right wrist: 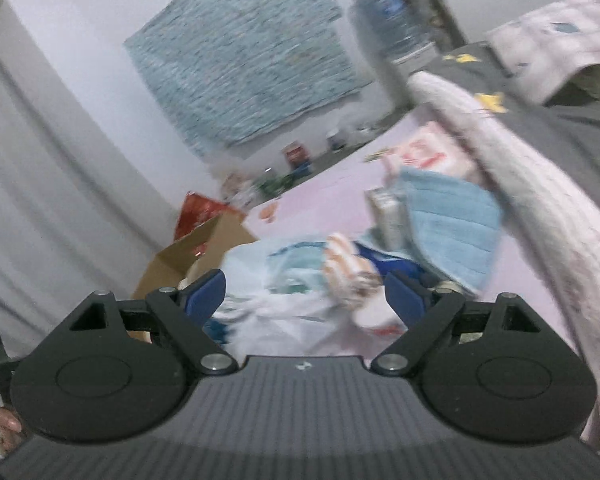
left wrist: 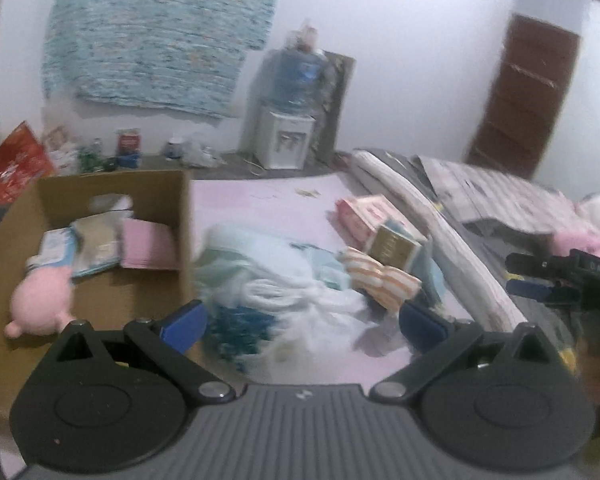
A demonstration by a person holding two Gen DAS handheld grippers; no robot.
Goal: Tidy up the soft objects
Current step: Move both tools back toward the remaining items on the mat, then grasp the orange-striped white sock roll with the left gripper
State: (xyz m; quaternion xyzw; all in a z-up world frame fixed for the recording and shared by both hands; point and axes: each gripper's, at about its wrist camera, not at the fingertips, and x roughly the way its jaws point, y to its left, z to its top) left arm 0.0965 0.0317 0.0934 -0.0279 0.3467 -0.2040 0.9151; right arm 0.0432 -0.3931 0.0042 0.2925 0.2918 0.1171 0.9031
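A pile of soft cloths (left wrist: 284, 276) in white, pale blue and green lies on the pink sheet (left wrist: 260, 200). An orange-striped cloth (left wrist: 380, 280) lies at its right side and also shows in the right wrist view (right wrist: 348, 272). A cardboard box (left wrist: 112, 216) on the left holds a pink plush toy (left wrist: 40, 300), a pink folded cloth (left wrist: 148, 248) and packets. My left gripper (left wrist: 304, 324) is open and empty just above the pile. My right gripper (right wrist: 304, 300) is open and empty over the same pile; it also shows in the left wrist view (left wrist: 540, 276).
Pink tissue packs (left wrist: 364, 216) and a small box (left wrist: 396, 244) lie behind the pile. A blue towel (right wrist: 452, 224) and a rolled blanket (right wrist: 520, 184) lie to the right. A water dispenser (left wrist: 288, 116), a door (left wrist: 524, 96) and floor clutter stand by the wall.
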